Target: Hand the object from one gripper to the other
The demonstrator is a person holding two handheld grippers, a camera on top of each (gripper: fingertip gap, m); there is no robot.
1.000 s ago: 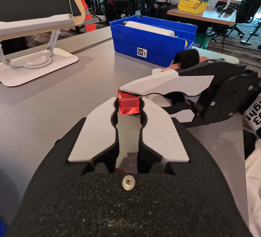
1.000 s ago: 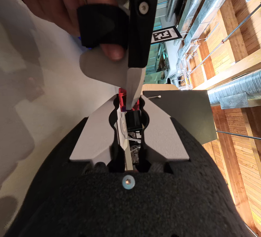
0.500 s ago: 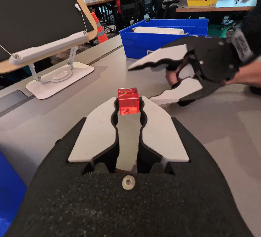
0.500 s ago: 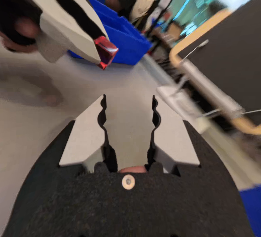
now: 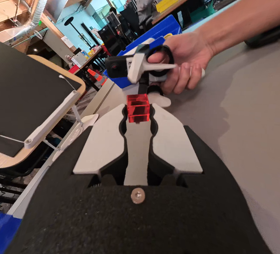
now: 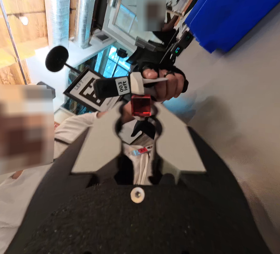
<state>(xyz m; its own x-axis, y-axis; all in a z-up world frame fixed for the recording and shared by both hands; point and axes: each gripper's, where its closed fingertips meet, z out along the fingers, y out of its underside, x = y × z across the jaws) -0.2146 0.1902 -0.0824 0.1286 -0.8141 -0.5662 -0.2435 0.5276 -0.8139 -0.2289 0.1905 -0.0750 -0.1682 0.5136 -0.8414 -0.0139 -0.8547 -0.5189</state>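
A clear red cube is pinched between the tips of my left gripper, held above the grey table. A hand holds the right gripper straight ahead, facing me, rolled on its side. One of its white fingers lies just beside the cube. In the right wrist view the right gripper is open, its tips on either side of the cube with a gap on the left. The hand holding the left gripper is behind the cube.
A blue bin stands at the back of the table; it also shows in the right wrist view. A black board on a white stand is at the left. An orange cone stands on the floor beyond. Only a small space, under 4 cm, lies between the two pairs of fingers.
The right gripper opened, swung away from the cube, then came back head-on with open fingers around it. The left gripper kept its hold and tilted upward.
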